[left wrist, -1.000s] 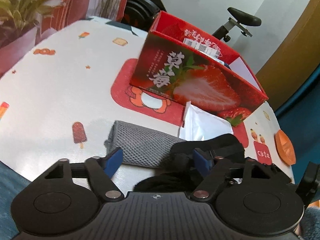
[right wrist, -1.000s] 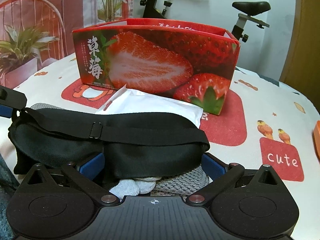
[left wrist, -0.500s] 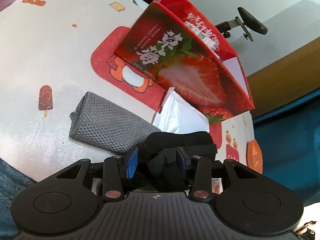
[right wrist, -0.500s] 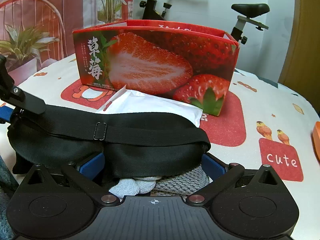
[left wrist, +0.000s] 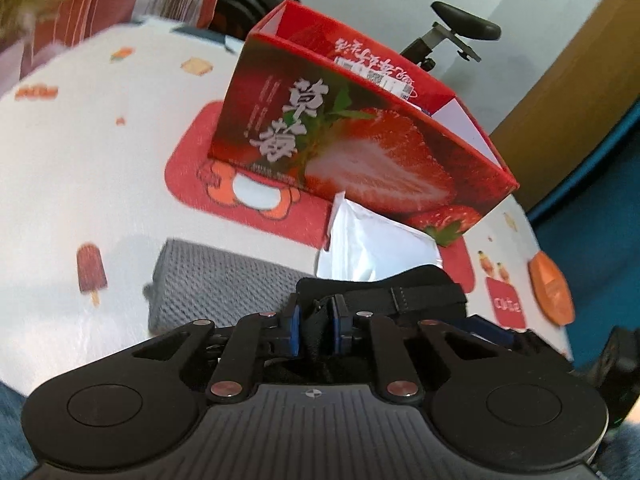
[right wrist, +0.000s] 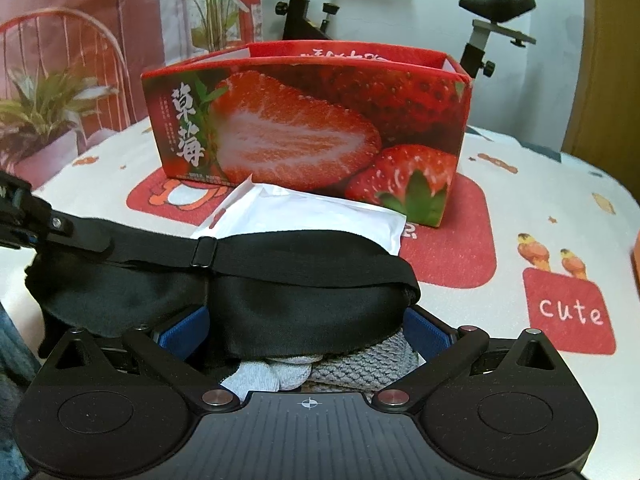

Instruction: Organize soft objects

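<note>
Black eye mask point(right wrist: 256, 292) draped lengthwise, strap point(right wrist: 280, 258) taut on top, over a white packet point(right wrist: 320, 216) and grey knit cloth point(left wrist: 224, 284). All lie before the open red strawberry box point(right wrist: 308, 132).

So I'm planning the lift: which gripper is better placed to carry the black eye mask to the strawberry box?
Probably left. The left gripper has just closed onto the eye mask; the right gripper stands open around it, unpinched.

The box point(right wrist: 304, 128) is red with strawberries. The sleep mask point(right wrist: 304, 280) is black. The towel point(left wrist: 224, 280) is gray.
</note>
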Demonstrator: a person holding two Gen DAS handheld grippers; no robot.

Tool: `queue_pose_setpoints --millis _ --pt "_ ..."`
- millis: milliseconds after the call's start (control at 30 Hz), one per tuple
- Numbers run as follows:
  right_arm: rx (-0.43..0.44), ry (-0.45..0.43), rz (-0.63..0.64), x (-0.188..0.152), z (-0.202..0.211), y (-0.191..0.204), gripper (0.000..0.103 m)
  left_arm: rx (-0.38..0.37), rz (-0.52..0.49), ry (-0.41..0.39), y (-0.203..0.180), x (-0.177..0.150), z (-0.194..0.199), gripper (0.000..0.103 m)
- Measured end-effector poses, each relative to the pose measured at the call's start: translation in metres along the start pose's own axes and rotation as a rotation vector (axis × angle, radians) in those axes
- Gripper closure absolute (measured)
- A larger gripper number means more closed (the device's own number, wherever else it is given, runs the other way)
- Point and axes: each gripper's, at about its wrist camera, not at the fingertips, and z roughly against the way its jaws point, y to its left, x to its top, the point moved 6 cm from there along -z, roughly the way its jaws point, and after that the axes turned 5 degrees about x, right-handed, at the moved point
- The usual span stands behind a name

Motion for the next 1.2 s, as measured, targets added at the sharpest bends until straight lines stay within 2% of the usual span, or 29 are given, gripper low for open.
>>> queue_pose_setpoints --millis 167,433,567,633,733,867,1000,1100,1167,1200 --pt "0.013 -0.017 -0.044 0.004 0.003 -0.006 0.000 0.036 -0.088 -0.047 -0.004 0.000 -0.003 0.087" --pt "0.051 -0.074 -0.207 0.014 0.009 -0.037 0.000 0.014 -0.083 -0.057 0.003 -0.005 -0.009 0.085" --pt "0.110 -0.059 -0.318 0.016 -0.002 -0.054 0.002 0.010 -0.071 -0.046 0.007 -0.006 -0.014 0.084" --pt "0.142 -0.032 -0.365 0.014 -0.010 -0.059 0.008 0.007 -0.063 -0.043 0.008 -0.006 -0.016 0.083" --pt "0.153 -0.030 -0.367 0.015 -0.014 -0.058 0.008 0.003 -0.057 -0.037 0.010 -0.006 -0.018 0.082" --pt "0.181 -0.021 -0.350 0.018 -0.018 -0.050 0.018 -0.004 -0.047 -0.031 0.012 -0.007 -0.021 0.082" --pt "0.179 -0.024 -0.342 0.021 -0.016 -0.048 0.023 -0.007 -0.044 -0.026 0.014 -0.007 -0.023 0.082" --pt "0.177 -0.047 -0.345 0.025 -0.012 -0.050 0.033 -0.008 -0.043 -0.023 0.014 -0.008 -0.024 0.082" --pt "0.173 -0.068 -0.350 0.028 -0.008 -0.054 0.045 -0.008 -0.044 -0.022 0.014 -0.008 -0.025 0.082" --pt "0.174 -0.079 -0.356 0.030 -0.005 -0.055 0.046 -0.008 -0.044 -0.022 0.015 -0.008 -0.025 0.082"
